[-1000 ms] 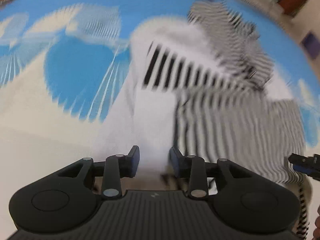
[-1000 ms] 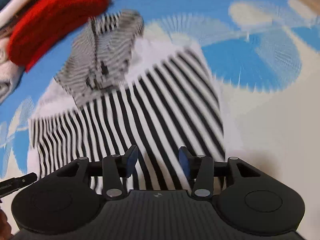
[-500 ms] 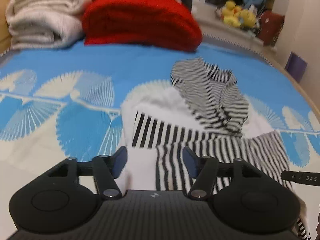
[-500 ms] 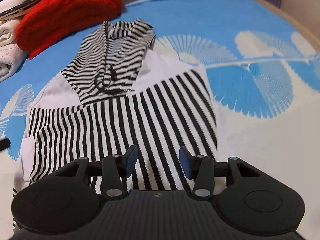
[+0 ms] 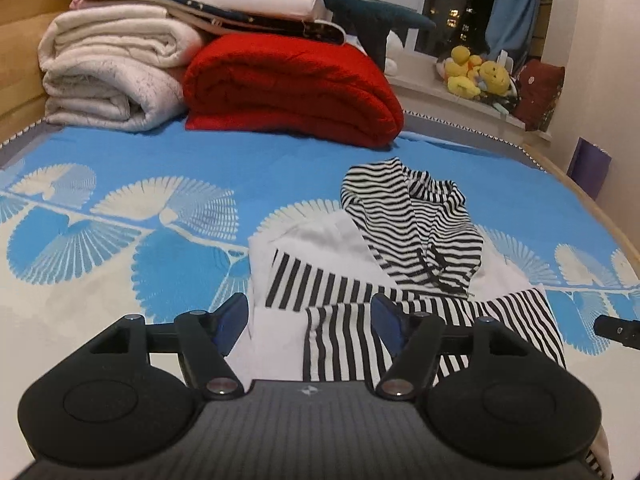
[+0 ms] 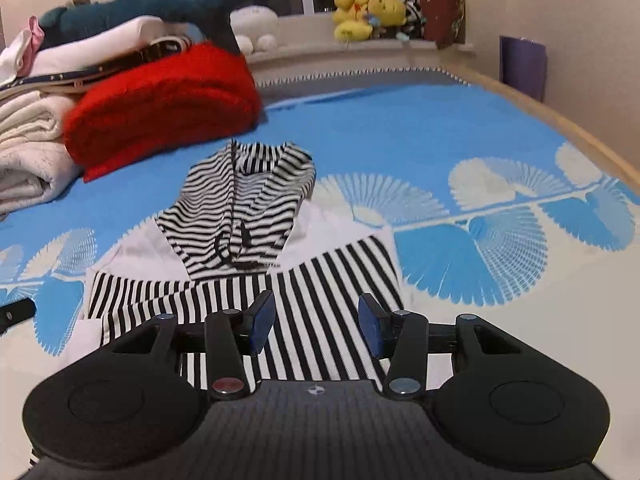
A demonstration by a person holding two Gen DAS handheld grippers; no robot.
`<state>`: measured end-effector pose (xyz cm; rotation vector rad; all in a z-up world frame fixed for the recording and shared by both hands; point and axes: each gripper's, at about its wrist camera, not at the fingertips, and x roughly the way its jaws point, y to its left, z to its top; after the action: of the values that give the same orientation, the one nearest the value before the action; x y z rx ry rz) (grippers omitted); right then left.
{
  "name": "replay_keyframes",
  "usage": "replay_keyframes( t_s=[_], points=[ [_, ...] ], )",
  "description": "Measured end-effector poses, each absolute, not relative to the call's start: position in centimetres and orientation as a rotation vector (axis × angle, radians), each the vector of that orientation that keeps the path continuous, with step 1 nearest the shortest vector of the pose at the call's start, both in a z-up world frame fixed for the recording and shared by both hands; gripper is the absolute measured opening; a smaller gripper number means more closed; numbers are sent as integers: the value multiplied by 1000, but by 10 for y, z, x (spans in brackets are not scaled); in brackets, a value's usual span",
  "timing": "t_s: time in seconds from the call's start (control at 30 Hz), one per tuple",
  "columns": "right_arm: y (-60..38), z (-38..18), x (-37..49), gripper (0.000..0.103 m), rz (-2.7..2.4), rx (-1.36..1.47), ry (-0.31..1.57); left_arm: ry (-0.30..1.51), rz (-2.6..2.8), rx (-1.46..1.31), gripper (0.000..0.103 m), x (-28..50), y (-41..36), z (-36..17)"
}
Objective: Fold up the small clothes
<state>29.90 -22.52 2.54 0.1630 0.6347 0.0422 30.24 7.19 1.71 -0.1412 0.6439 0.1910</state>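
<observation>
A small black-and-white striped hooded top (image 5: 416, 236) (image 6: 240, 208) lies on the blue bedspread (image 5: 280, 168), its sleeves folded across the body and the hood flat at the far end. My left gripper (image 5: 310, 312) hovers above its near left part, open, with nothing between the pads. My right gripper (image 6: 316, 312) hangs over the near striped body (image 6: 332, 280), its jaws apart and not touching the cloth. Each view catches a black tip of the other gripper at its edge (image 5: 616, 330) (image 6: 16, 312).
At the back stand a folded red blanket (image 5: 292, 84) (image 6: 160, 100) and a stack of cream bedding (image 5: 108, 80). Yellow plush toys (image 5: 476, 72) sit on the window ledge. The wooden bed rim (image 6: 560, 120) runs along the right, with a purple box (image 6: 522, 64) beyond.
Both grippers have risen and tilted up from the top, so the back of the bed now shows. The left jaws have widened; the right jaws kept the same gap.
</observation>
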Motion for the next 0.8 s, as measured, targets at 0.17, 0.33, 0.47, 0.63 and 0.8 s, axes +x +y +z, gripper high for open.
replay_keyframes(
  t_s=[0.17, 0.33, 0.47, 0.63, 0.8],
  points=[
    [-229, 19, 299, 48, 10, 134, 656, 651, 185, -143, 66, 303, 69, 13],
    [-239, 15, 307, 48, -35, 119, 685, 653, 193, -143, 52, 310, 70, 10],
    [-248, 12, 314, 48, -72, 88, 690, 643, 186, -108, 37, 316, 70, 9],
    [-258, 13, 325, 48, -84, 83, 692, 633, 154, -47, 20, 324, 75, 11],
    [-269, 21, 340, 46, -88, 77, 678, 590, 145, 46, 20, 343, 81, 25]
  ],
)
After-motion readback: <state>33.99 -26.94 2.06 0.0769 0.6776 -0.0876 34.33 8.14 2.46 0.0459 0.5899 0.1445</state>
